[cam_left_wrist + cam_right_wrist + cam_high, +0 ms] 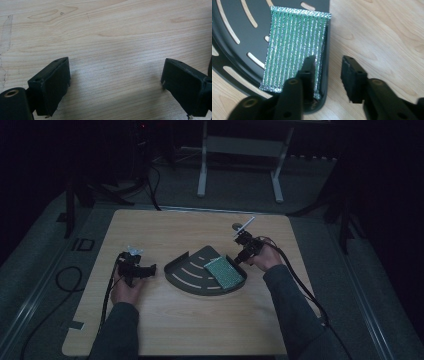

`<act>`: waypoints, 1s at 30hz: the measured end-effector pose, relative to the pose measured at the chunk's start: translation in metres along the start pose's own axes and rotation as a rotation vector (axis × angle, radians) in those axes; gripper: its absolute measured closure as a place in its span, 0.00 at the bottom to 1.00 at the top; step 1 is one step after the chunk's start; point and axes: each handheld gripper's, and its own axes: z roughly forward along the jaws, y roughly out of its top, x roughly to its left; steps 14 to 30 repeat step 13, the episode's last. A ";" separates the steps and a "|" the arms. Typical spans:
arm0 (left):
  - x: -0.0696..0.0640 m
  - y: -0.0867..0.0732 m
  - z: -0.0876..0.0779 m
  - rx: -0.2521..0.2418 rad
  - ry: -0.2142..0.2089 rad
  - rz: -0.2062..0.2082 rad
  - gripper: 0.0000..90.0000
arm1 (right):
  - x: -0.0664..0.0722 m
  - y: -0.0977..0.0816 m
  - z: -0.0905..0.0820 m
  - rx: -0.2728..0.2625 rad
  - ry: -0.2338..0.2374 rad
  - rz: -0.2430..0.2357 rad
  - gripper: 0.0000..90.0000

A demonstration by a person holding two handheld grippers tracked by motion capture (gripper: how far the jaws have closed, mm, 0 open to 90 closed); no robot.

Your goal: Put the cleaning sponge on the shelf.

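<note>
This looks like a lab or recording studio set up for capturing hand work, not a home or a shop. A bare pale-wood table stands alone on grey carpet, lit from above while the room around it lies in near darkness. Beyond the far edge of the table stands a white metal frame with two splayed feet. Left of the table, black stand legs rest on the carpet, and a black cable loops on the floor beside them. Just off the table's left edge, the marking "ID" lies on the floor.
</note>
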 end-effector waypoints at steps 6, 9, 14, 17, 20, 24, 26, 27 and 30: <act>0.000 0.000 0.000 0.000 -0.001 0.000 0.10 | -0.008 -0.027 -0.011 -0.093 0.023 0.040 0.53; 0.000 0.000 0.000 0.000 -0.001 -0.001 0.10 | -0.012 -0.045 -0.014 -0.129 0.009 0.074 0.49; 0.000 0.000 0.000 0.000 -0.001 -0.001 0.10 | -0.011 -0.072 -0.015 -0.170 -0.042 0.100 0.39; 0.000 0.000 0.000 0.000 -0.001 -0.001 0.10 | -0.011 -0.072 -0.015 -0.170 -0.042 0.100 0.39; 0.000 0.000 0.000 0.000 -0.001 -0.001 0.10 | -0.011 -0.072 -0.015 -0.170 -0.042 0.100 0.39; 0.000 0.000 0.000 0.000 -0.001 -0.001 0.10 | -0.011 -0.072 -0.015 -0.170 -0.042 0.100 0.39; 0.000 0.000 0.000 0.000 -0.001 -0.001 0.10 | -0.011 -0.072 -0.015 -0.170 -0.042 0.100 0.39; 0.000 0.000 0.000 0.000 -0.001 -0.001 0.10 | -0.011 -0.072 -0.015 -0.170 -0.042 0.100 0.39; 0.000 0.000 0.000 0.000 -0.001 -0.001 0.10 | -0.011 -0.072 -0.015 -0.170 -0.042 0.100 0.39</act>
